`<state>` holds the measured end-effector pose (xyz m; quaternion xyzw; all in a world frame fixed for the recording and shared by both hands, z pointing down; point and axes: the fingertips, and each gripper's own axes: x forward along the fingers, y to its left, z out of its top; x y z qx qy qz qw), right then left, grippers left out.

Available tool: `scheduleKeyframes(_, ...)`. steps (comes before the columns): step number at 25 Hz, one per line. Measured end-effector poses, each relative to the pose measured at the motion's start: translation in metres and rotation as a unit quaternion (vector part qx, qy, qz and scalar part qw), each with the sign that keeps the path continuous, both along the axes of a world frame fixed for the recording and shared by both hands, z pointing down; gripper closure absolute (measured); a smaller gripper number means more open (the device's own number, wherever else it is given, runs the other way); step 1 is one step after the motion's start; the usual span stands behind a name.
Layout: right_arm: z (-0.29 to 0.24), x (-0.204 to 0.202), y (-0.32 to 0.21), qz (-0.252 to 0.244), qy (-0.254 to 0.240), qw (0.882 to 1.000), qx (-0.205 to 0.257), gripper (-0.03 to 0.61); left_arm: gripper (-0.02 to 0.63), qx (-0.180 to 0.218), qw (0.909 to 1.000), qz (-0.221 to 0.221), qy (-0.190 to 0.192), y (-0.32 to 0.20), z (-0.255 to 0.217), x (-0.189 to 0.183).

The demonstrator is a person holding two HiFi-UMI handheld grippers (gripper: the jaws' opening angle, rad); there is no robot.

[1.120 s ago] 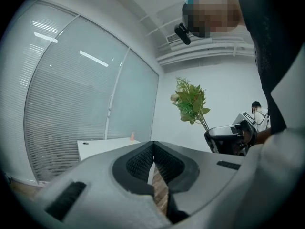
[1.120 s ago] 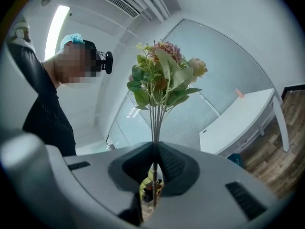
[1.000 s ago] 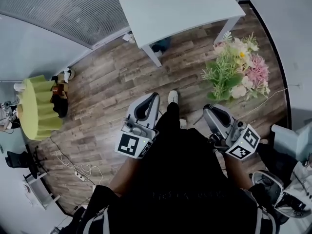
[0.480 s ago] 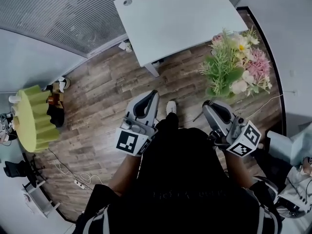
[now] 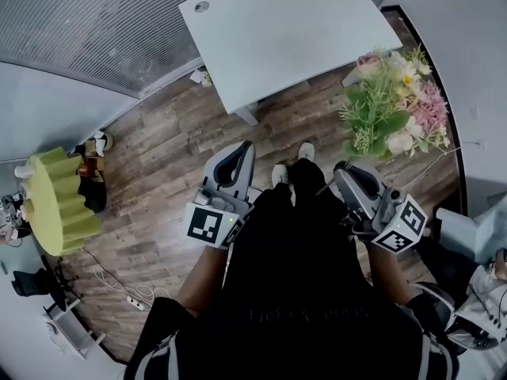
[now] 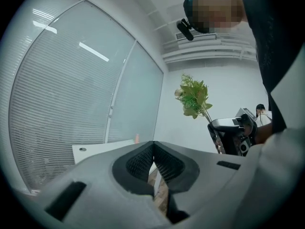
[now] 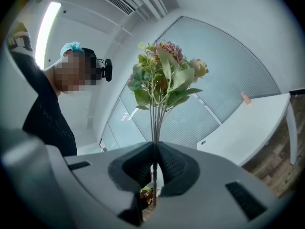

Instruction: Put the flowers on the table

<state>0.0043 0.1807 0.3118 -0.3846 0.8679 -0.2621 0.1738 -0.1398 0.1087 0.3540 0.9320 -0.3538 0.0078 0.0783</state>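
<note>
A bunch of flowers [image 5: 394, 109] with pink, cream and yellow heads and green leaves stands up from my right gripper [image 5: 348, 171], which is shut on its thin stems. In the right gripper view the stems [image 7: 153, 128] run down between the closed jaws of that gripper [image 7: 155, 148], with the blooms [image 7: 164, 75] above. My left gripper [image 5: 235, 152] is shut and holds nothing, as its own view shows [image 6: 153, 145]. The white table [image 5: 293, 30] lies ahead, above both grippers in the head view, with its near edge close to the flowers.
Wood-plank floor [image 5: 166, 157] runs under the table. A yellow-green round seat [image 5: 57, 200] and cables [image 5: 119, 279] sit at the left. A slatted glass wall [image 5: 95, 22] stands behind the table. Grey equipment [image 5: 475, 323] is at the lower right, and another person [image 6: 261, 112] stands far off.
The person has stepped towards the table, one shoe now forward. The table sits nearer in the head view, and the flowers have shifted slightly right with the right gripper.
</note>
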Motion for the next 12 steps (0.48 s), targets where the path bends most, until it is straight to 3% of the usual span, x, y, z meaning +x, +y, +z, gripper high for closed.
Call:
scheduleKeyframes(5, 0.006, 0.021, -0.013, 0.018, 0.001, 1.0, 0.002, 0.532, 0.595, 0.02, 0.9997, 0.014, 0.007, -0.011, -0.013, 0.017)
scheduleKeyframes(12, 0.011, 0.047, -0.054, 0.007, -0.011, 1.0, 0.019, 0.532, 0.595, 0.03, 0.9995, 0.006, -0.004, -0.042, -0.015, 0.039)
